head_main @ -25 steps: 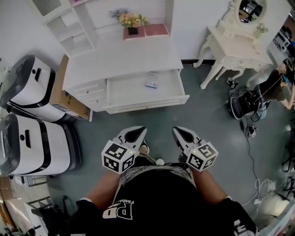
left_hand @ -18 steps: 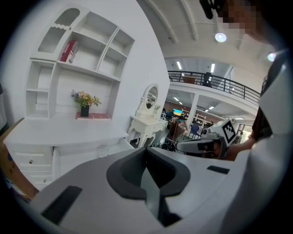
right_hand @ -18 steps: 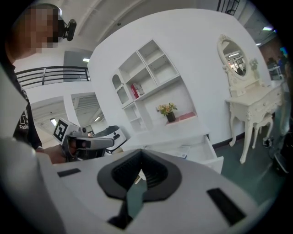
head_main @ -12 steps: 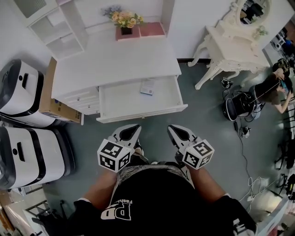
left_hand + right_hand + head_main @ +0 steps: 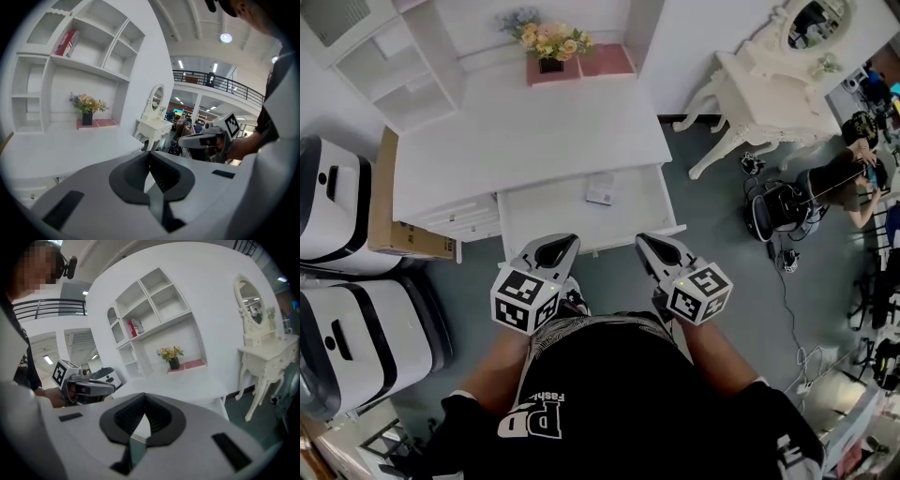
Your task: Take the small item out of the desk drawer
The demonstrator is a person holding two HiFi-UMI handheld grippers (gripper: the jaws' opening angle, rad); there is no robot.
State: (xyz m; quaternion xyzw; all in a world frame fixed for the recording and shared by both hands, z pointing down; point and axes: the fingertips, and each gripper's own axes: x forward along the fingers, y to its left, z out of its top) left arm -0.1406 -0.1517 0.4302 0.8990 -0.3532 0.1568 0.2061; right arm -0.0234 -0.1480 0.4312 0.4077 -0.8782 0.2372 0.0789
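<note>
The white desk has its drawer pulled out, and a small flat white-and-blue item lies near the drawer's back right. Both grippers hang side by side just in front of the drawer's front edge, pointing at it. My left gripper is shut with nothing in it; its closed jaws point over the desk top. My right gripper is also shut and empty, its tips meeting. Each gripper shows in the other's view: the right gripper and the left gripper.
A flower pot and a pink tray stand at the desk's back. White shelves rise at the back left. A cardboard box and two white machines stand on the left, an ornate white dressing table on the right, and a person beyond it.
The desk and its open drawer have come closer to both grippers, whose tips now reach the drawer's front edge. Both grippers stay shut and empty.
</note>
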